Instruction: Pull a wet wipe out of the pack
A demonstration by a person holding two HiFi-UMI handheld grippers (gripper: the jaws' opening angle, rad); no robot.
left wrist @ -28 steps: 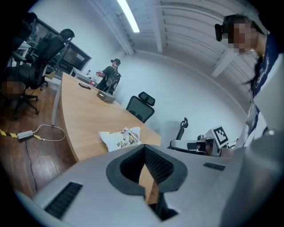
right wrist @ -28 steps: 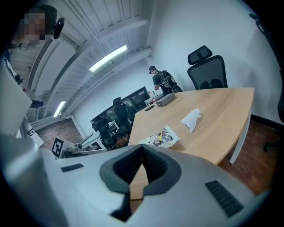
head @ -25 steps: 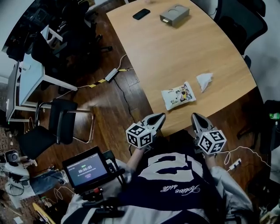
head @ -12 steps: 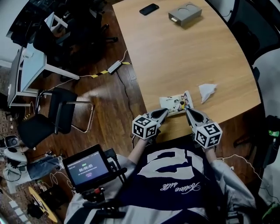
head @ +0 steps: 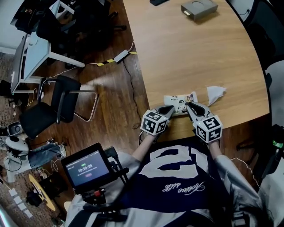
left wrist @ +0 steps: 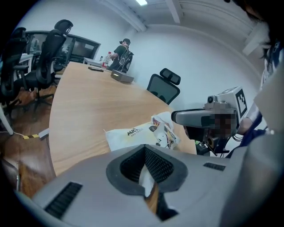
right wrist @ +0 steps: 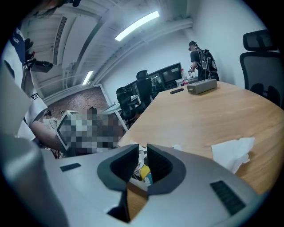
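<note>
The wet wipe pack (head: 178, 101), white with a cartoon print, lies flat near the front edge of the wooden table (head: 199, 53). My left gripper (head: 171, 108) points at the pack's near left side, its tips just short of it. In the left gripper view the jaws (left wrist: 144, 148) meet at the tips, with the pack (left wrist: 137, 135) right beyond them. My right gripper (head: 188, 104) reaches over the pack's near right end. Its jaws (right wrist: 142, 148) stand a narrow slit apart, and the pack's print (right wrist: 143, 170) shows through the gap. Nothing is held.
A crumpled loose wipe (head: 216, 94) lies on the table just right of the pack. A grey box (head: 199, 8) sits at the far end. An office chair (head: 57, 111) and cables are on the floor to the left. A screen rig (head: 86, 168) hangs at my left hip.
Both grippers have moved forward from in front of the table edge to the pack's near side. The pack and the loose wipe have not moved.
</note>
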